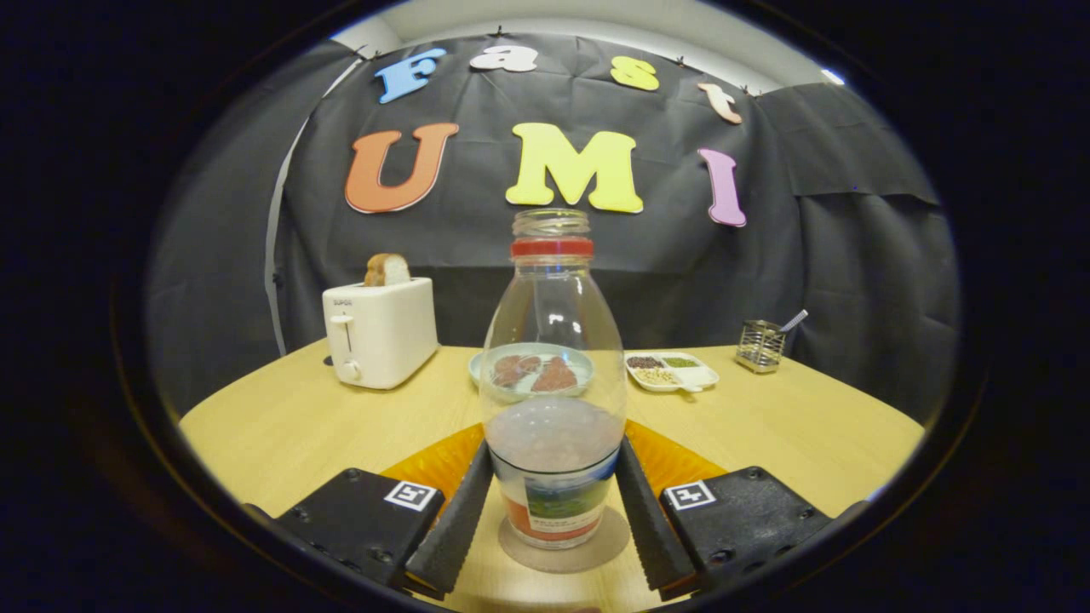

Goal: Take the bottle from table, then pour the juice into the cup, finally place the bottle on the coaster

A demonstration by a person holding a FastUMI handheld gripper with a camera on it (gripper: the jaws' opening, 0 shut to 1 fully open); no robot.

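No wording can be read: the toaster [379, 334] bears a faint brand mark by its top edge, the bottle [553, 358] label [559, 511] is blurred, and the gripper [554, 449], fingers pressing the bottle's sides, carries square coded markers [410, 495]

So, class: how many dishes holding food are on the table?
2. A round plate sits behind the bottle, partly seen through it; a divided tray lies just beside it, toward the mesh holder. The gripper is shut on the bottle.
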